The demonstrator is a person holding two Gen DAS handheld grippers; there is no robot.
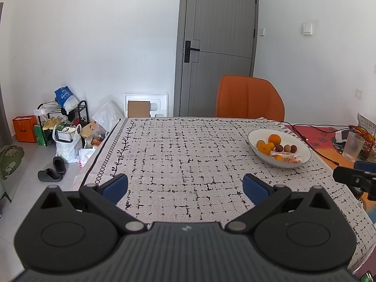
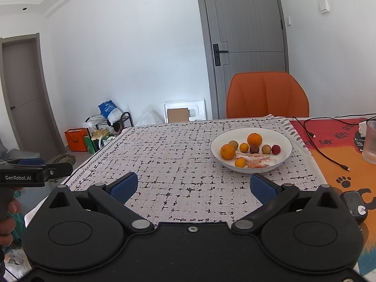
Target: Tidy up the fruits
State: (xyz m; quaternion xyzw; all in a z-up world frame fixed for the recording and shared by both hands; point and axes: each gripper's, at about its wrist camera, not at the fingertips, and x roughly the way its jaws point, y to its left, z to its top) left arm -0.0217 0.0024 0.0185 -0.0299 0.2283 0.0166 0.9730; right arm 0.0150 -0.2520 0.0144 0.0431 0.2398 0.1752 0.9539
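Hovering spread wide and empty over the tabletop point(image 2: 188, 164), left tool point(image 1: 185, 189) and right tool point(image 2: 193, 186) facing the fruit bowl point(image 2: 285, 144)

fruit bowl sits right of centre on the table, everything else around it

the wide white ceramic bowl point(image 2: 285, 144) sits on the grey patterned tablecloth point(image 2: 178, 155), holding the round orange fruits point(image 2: 254, 139), small round lychees point(image 2: 276, 149) and peeled citrus segments point(image 2: 258, 161). behind the table is the orange padded chair point(image 2: 268, 96), with the grey panelled door point(image 2: 244, 35) behind that. right of the bowl, a black cable point(image 2: 326, 156) and a ribbed clear glass point(image 2: 370, 141) lie on the orange printed mat point(image 2: 336, 145). the black metal shoe rack point(image 1: 63, 117) and white plastic bags point(image 1: 67, 146) are on the floor to the left.
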